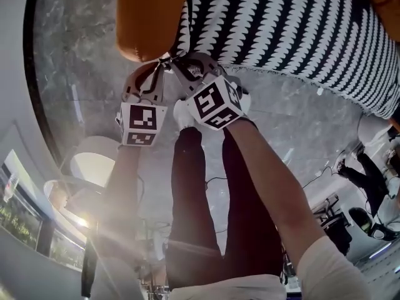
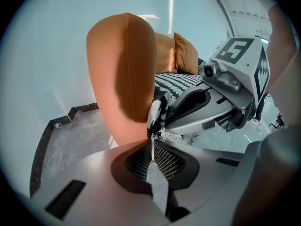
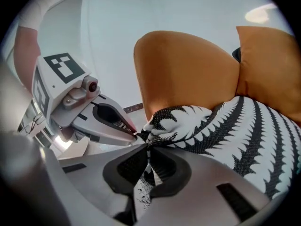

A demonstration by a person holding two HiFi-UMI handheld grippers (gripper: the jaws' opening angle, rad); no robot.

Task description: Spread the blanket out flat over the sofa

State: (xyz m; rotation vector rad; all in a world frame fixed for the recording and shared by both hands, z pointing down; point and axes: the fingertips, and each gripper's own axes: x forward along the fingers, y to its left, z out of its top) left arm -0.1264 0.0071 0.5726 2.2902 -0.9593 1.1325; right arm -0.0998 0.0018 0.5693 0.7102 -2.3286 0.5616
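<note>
A black-and-white patterned blanket lies over an orange sofa. At its corner beside the sofa's arm, both grippers meet. In the left gripper view, my left gripper is shut on the blanket's corner, with a strip of cloth running back between the jaws. My right gripper is shut on the same bunched corner, close beside the left gripper. In the head view the left gripper and right gripper touch tip to tip under the sofa arm.
A grey marble floor spreads below the sofa. The person's legs in dark trousers stand in the middle. A white round piece of furniture sits at the left. Cables and dark equipment lie at the right. An orange cushion rests on the sofa.
</note>
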